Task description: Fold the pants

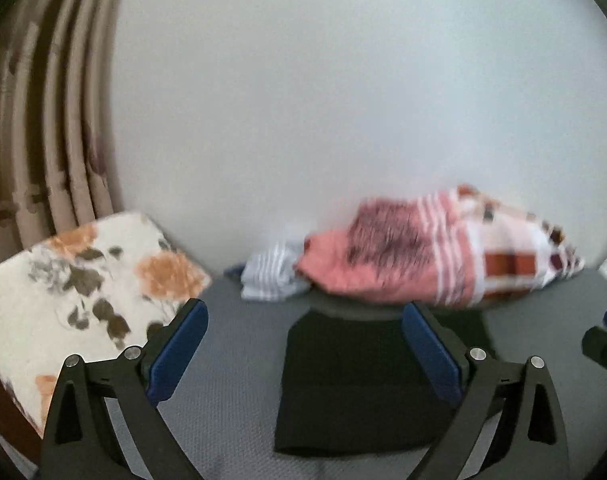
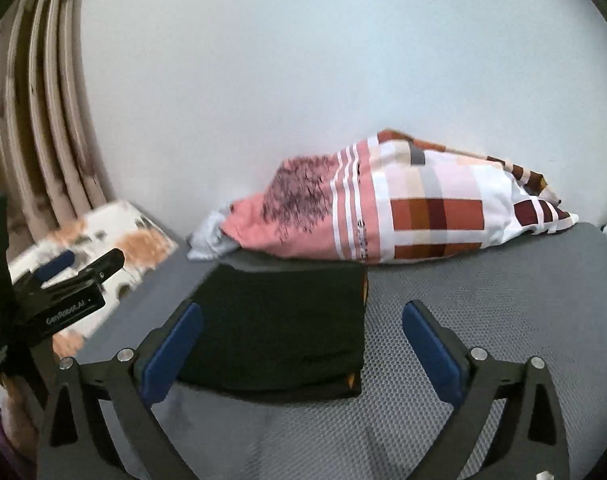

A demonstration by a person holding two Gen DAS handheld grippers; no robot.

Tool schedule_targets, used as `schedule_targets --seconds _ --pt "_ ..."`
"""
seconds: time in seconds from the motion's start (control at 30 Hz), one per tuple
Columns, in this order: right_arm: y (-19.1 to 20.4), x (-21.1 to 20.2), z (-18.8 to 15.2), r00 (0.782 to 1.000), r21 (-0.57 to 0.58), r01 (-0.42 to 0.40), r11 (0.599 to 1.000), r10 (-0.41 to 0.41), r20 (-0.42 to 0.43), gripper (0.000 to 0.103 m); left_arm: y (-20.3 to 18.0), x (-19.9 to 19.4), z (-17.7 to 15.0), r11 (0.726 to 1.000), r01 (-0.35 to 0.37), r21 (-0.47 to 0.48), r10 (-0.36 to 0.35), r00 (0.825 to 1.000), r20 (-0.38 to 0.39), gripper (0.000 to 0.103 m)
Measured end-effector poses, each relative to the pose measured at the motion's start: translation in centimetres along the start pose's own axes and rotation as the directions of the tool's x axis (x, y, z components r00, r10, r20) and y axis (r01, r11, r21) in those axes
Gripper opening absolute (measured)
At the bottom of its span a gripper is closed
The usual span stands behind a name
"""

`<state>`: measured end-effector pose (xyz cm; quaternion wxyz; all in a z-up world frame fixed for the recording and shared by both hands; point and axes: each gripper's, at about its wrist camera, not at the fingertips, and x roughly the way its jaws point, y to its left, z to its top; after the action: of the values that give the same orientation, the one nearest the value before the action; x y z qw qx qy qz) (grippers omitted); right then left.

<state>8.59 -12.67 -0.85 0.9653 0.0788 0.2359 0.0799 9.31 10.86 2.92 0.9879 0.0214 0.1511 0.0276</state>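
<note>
**Apparently folded: dark pants lie flat ahead of both open tongs**

Right now I have both sets of tongs spread wide with nothing between the pads. The left gripper [image 1: 305, 344] and the right gripper [image 2: 303, 344] both point slightly down toward the grey mattress [image 2: 503, 320], and neither touches cloth.

The pants [image 2: 279, 320] lie on that mattress as a dark, flat, roughly rectangular stack, their far edge touching the pink patterned pillow [image 2: 383, 216] against the wall. From the left view the stack [image 1: 355, 384] sits almost straight ahead, centred between the fingers. From the right view it lies ahead and to the left, its right-hand edge falling inside the gap between the fingers. So I judge the left side to be the better lined up on it, while the right covers only the near right corner.

The long axis seems to run away from me toward the pillow, though the left picture is blurred and I cannot be sure. A floral cushion [image 1: 83, 280] sits off to the left, well apart. I judge the fold close to finished.
</note>
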Motion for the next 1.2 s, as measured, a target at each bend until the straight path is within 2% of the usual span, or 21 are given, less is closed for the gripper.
schedule_targets --seconds 0.07,0.13,0.23,0.3,0.33,0.43,0.47,0.57,0.77,0.93,1.03,1.2 --pt "-0.1 -1.5 0.7 1.000 0.022 -0.020 1.000 0.019 0.014 0.100 -0.4 -2.5 0.7 1.000 -0.028 -0.008 0.028 0.997 0.078 0.098" --pt "0.0 -3.3 1.1 0.999 0.027 -0.023 0.999 0.022 0.034 0.101 -0.7 -4.6 1.6 0.999 -0.035 -0.001 0.035 0.996 0.080 0.103" --pt "0.2 -5.6 1.6 0.998 0.012 0.009 1.000 -0.010 0.066 0.103 -0.8 -7.8 2.2 0.998 -0.059 0.003 0.059 0.994 0.096 0.103" --pt "0.4 -6.5 1.8 0.997 0.006 0.035 0.999 -0.035 0.062 0.103 -1.0 -8.8 2.4 0.984 -0.179 0.004 0.178 0.982 0.058 0.103" --pt "0.4 -6.9 1.8 0.998 0.009 0.042 0.999 -0.043 0.056 0.103 -1.1 -9.1 2.4 0.978 -0.209 0.009 0.209 0.977 0.033 0.103" --pt "0.6 -7.6 1.2 0.999 0.018 0.034 0.999 -0.035 0.032 0.103 -0.5 -9.8 2.0 0.997 -0.072 -0.030 0.071 0.997 -0.011 0.103" --pt "0.7 -7.7 0.9 0.999 0.020 0.032 0.999 -0.032 0.022 0.103 -0.3 -10.0 1.7 0.997 -0.061 -0.044 0.060 0.998 -0.022 0.103" --pt "1.0 -8.1 0.1 1.000 0.021 0.012 1.000 -0.012 -0.001 0.103 -0.1 -10.7 0.8 0.996 -0.076 -0.040 0.076 0.997 -0.015 0.103" --pt "2.0 -8.1 -1.2 0.999 -0.013 0.009 1.000 -0.010 -0.043 0.103 -0.8 -10.7 -1.0 1.000 -0.015 0.020 0.016 1.000 -0.020 0.103" --pt "2.5 -7.5 -1.9 0.997 -0.016 0.026 1.000 -0.027 -0.075 0.103 -0.7 -9.9 -1.9 1.000 0.029 0.005 -0.029 0.998 -0.056 0.103" --pt "3.0 -7.2 -2.3 0.995 -0.028 0.035 0.999 -0.037 -0.091 0.103 -0.3 -9.0 -2.2 1.000 0.015 -0.014 -0.016 0.993 -0.119 0.103" --pt "3.6 -6.5 -3.0 0.991 -0.037 0.034 0.999 -0.039 -0.130 0.103 -0.2 -8.1 -2.8 1.000 -0.003 0.008 0.005 0.990 -0.143 0.103"
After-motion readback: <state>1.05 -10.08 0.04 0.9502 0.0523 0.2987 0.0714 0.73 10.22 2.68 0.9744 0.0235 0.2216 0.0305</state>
